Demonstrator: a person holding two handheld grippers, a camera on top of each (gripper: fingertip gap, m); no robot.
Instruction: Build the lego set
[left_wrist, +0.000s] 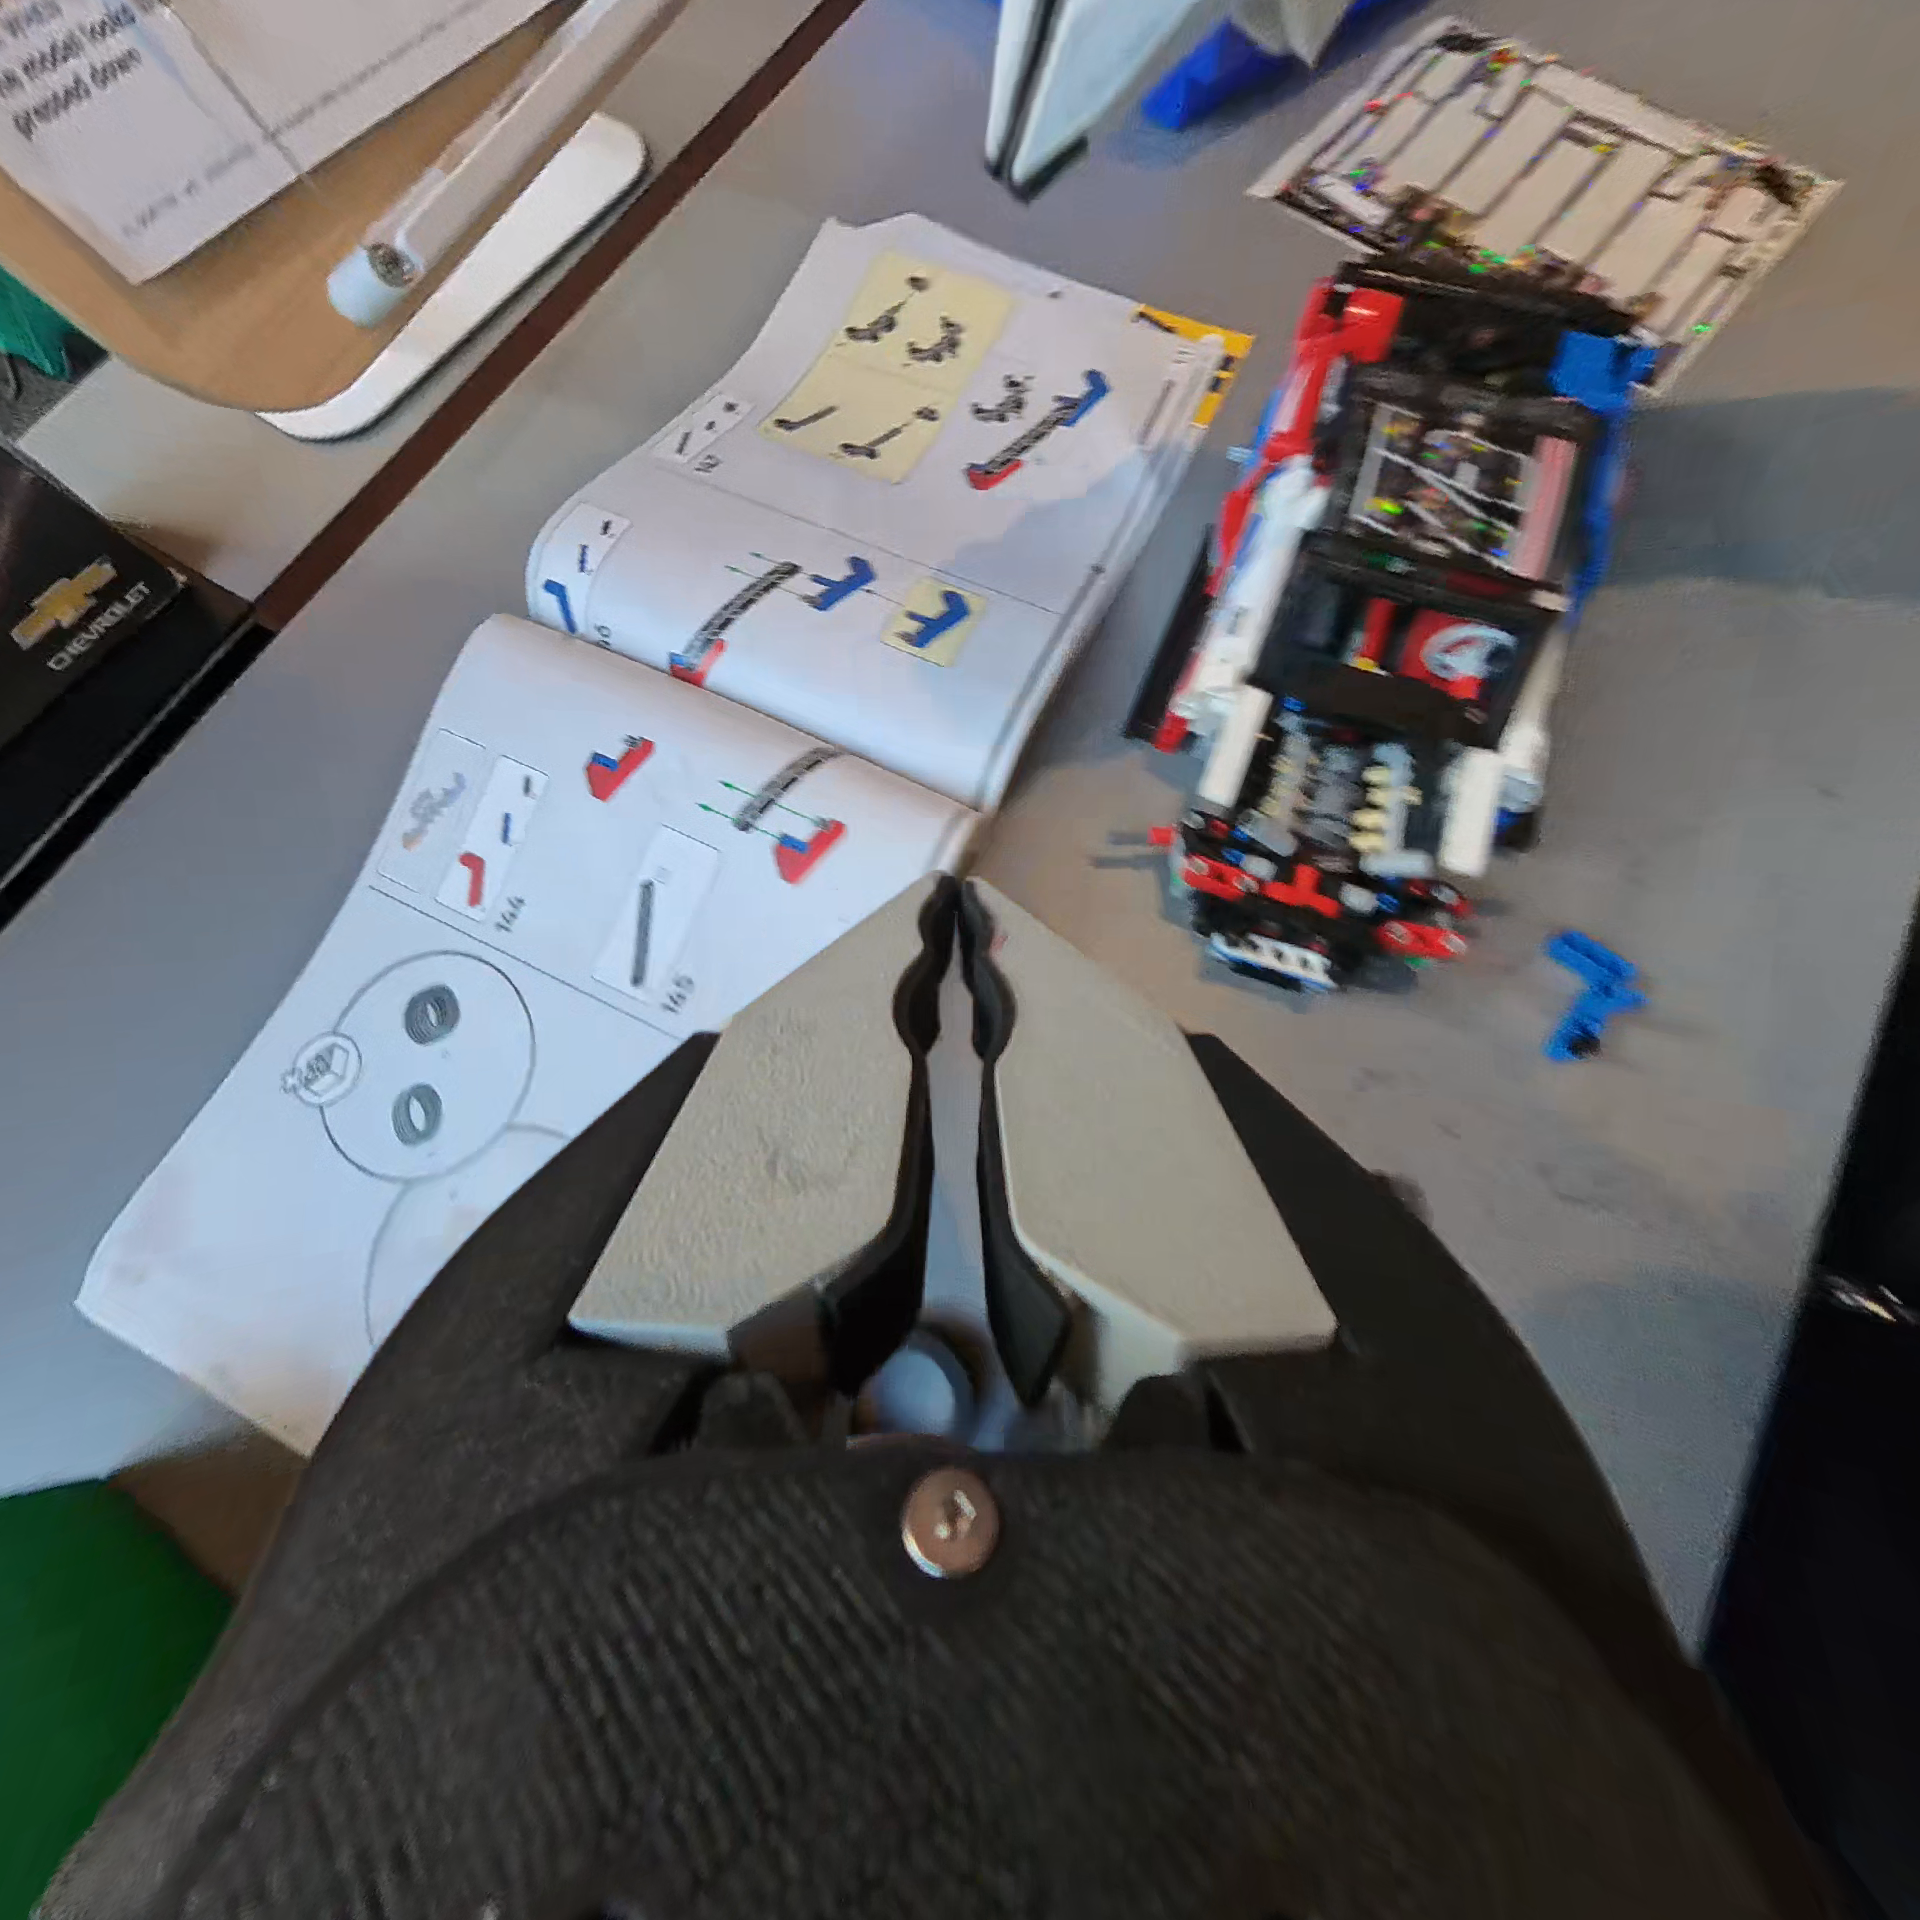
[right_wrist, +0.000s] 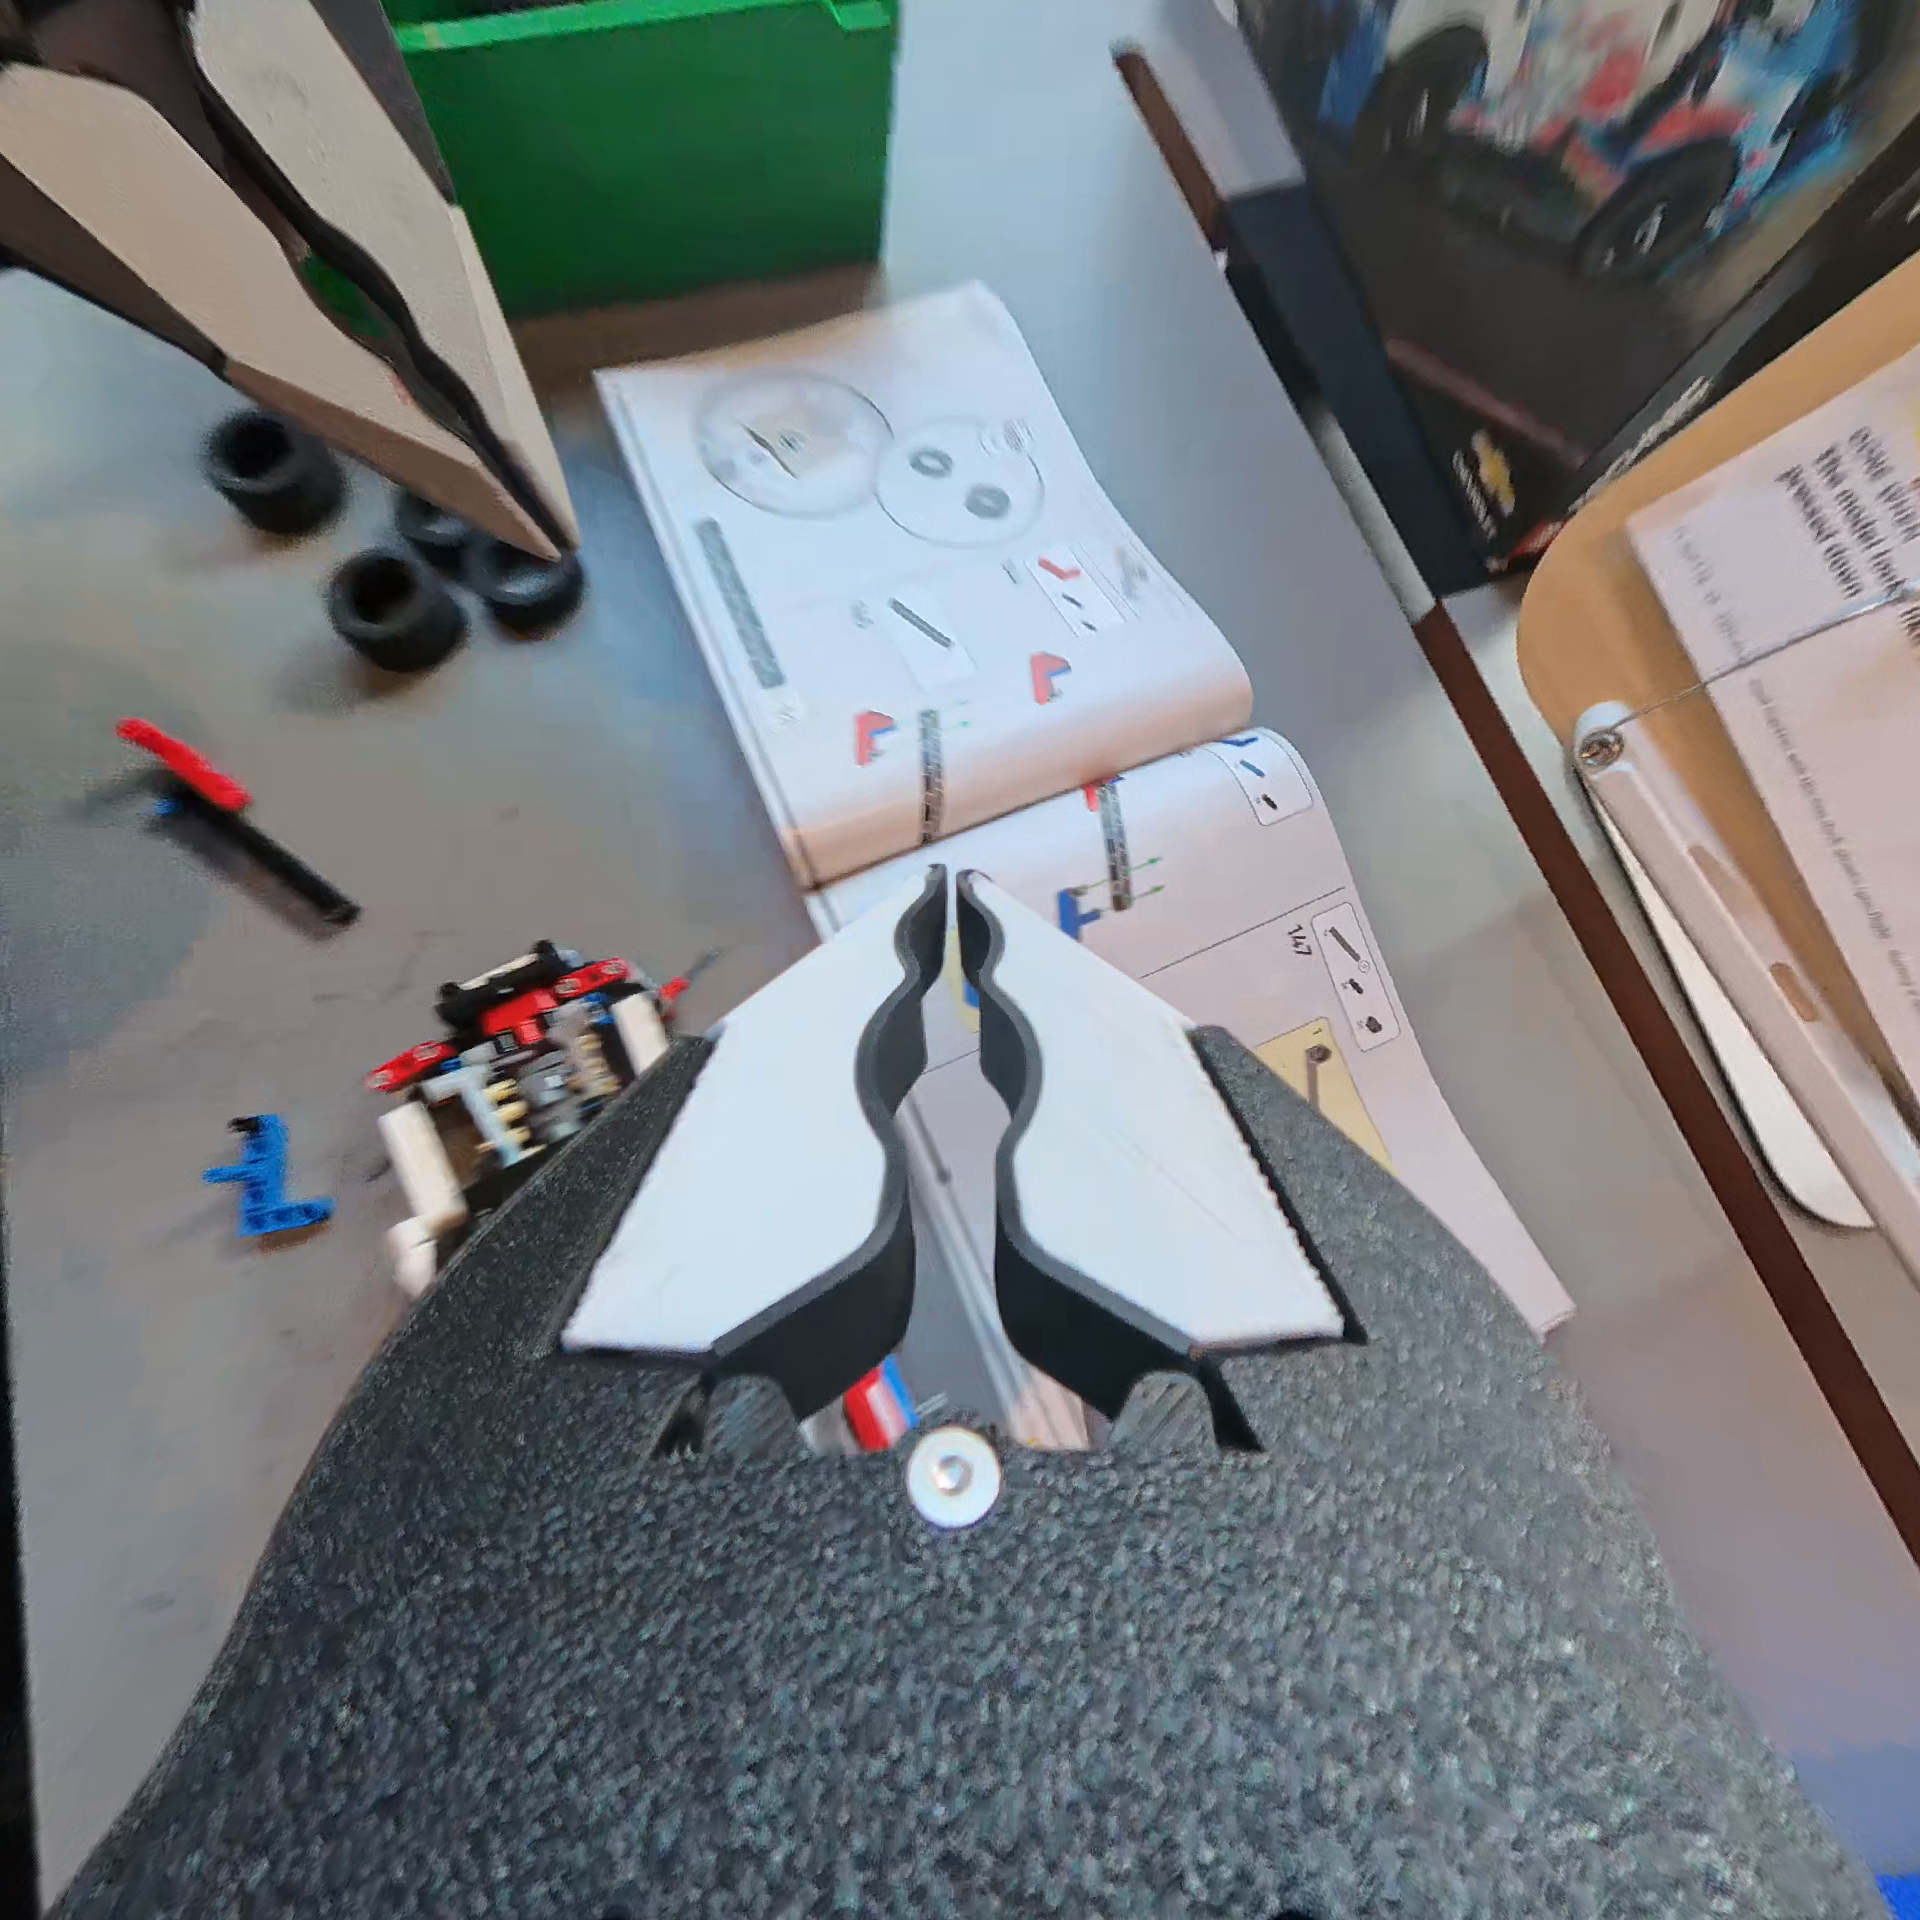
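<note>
Grey table (left_wrist: 1714, 727) carries open manual (left_wrist: 831, 623), Lego car (left_wrist: 1382, 644), tyres (right_wrist: 395, 608).

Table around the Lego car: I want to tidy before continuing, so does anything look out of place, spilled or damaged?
Nothing looks damaged. Loose parts lie scattered apart from the car: a blue piece by its front, a red-and-black beam assembly, and black tyres not yet fitted. The instruction booklet lies open with bulging pages.

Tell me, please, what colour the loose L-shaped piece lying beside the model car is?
Blue; the loose L-shaped piece shows best in the left wrist view, beside the model car.
</note>
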